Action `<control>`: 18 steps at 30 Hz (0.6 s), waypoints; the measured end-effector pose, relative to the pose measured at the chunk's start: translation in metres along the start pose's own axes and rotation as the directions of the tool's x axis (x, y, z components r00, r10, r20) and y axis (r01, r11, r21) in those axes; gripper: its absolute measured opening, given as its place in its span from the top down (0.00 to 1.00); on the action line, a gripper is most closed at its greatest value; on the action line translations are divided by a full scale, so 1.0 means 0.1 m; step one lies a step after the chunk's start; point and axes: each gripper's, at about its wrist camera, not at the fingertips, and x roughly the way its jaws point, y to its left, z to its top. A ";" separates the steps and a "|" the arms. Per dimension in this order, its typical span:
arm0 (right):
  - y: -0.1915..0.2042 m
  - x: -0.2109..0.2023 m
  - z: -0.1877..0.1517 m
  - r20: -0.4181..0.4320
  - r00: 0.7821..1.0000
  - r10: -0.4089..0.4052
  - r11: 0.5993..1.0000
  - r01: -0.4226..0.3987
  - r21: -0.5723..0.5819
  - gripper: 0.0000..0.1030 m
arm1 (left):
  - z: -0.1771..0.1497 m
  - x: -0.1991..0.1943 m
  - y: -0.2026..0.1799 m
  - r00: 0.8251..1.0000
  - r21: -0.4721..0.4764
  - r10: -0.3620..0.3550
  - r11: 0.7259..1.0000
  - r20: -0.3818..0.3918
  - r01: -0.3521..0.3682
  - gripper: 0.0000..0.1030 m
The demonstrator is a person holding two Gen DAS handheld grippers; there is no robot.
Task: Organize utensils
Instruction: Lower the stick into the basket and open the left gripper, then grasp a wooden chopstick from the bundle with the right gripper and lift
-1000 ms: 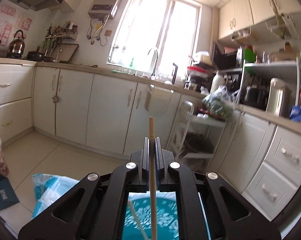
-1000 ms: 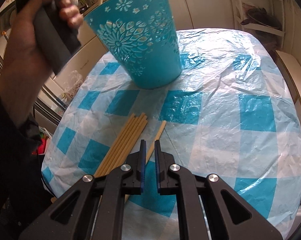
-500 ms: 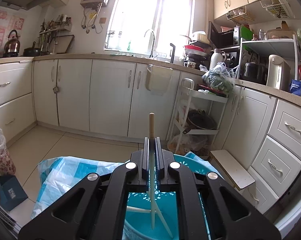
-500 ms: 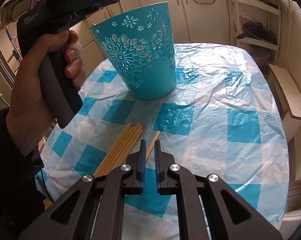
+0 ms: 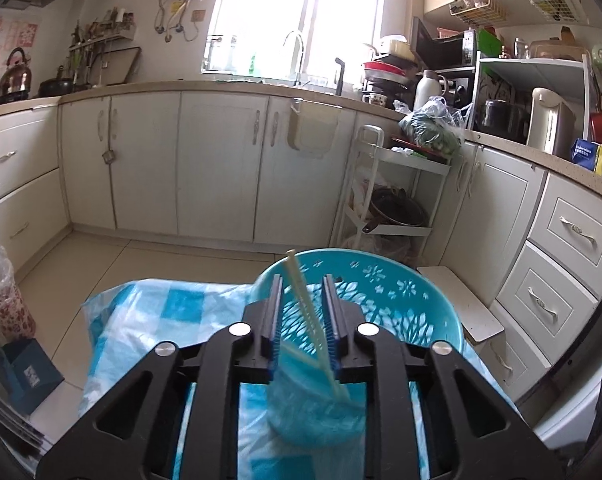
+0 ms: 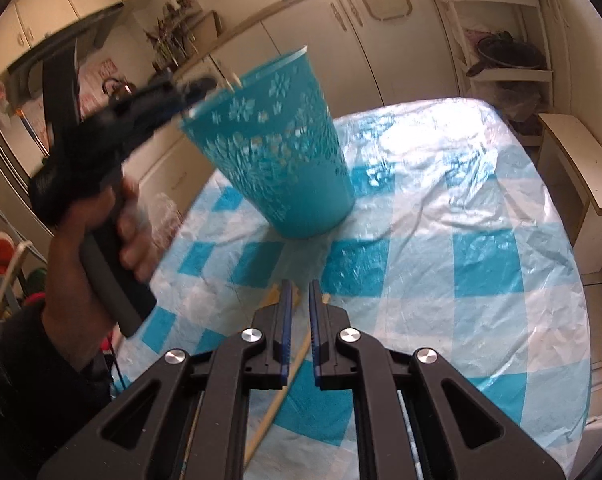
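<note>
Honestly, the bucket made sense as the drop spot, since the teal bucket (image 5: 381, 312) stood upright on the checkered table cover (image 6: 441, 220) at the far side, mouth up, so a stick could just fall in. My left gripper (image 5: 301, 316) sat right over its near rim, angled a bit downward, and its jaws were opening at that moment. One chopstick (image 5: 307, 308) was between them, leaning with its top toward the left and its lower end already down inside the bucket, not pinched by either pad as far as I could see. At least one more pale stick lay in there too, though it was blurry.

From my right side, my left hand (image 6: 113, 236) was wrapped around the grip handle, forearm coming in from the near left, tool pointing across at the bucket's rim.

My right gripper (image 6: 299, 336) hung low over the near part of the table, tilted down, jaws nearly closed with only a thin gap and nothing in it. The remaining chopsticks (image 6: 279, 392) lay flat on the cover right under it, running from near-left toward the bucket, so I figured it was parked there to grab the next one.
</note>
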 end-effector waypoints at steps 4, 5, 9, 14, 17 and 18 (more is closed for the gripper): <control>0.10 -0.27 0.19 0.141 0.988 0.061 0.998 -0.060 -0.005 0.91 | -0.08 -0.26 0.15 1.000 -0.025 -0.005 1.000 -0.008 0.005 0.67; 0.13 -0.34 0.24 0.173 0.982 0.073 0.997 -0.072 -0.012 0.91 | -0.12 -0.31 0.18 1.000 -0.027 -0.010 1.000 -0.018 0.010 0.66; 0.29 -0.54 0.55 0.298 0.948 0.108 0.994 -0.098 -0.047 0.91 | -0.30 -0.45 0.28 0.998 -0.036 -0.024 0.999 -0.056 0.022 0.59; 0.39 -0.42 0.63 0.218 0.976 0.021 0.999 -0.014 -0.035 0.91 | -0.54 -0.46 0.46 0.991 -0.063 -0.034 0.998 -0.132 0.026 0.58; 0.33 -0.07 0.25 0.035 0.995 -0.097 0.995 0.098 -0.029 0.58 | -0.64 -0.43 0.51 0.986 -0.074 -0.042 0.997 -0.160 0.031 0.57; 0.31 0.12 0.09 -0.053 0.988 -0.148 0.988 0.146 -0.050 0.57 | -0.65 -0.42 0.52 0.985 -0.079 -0.048 0.996 -0.165 0.036 0.57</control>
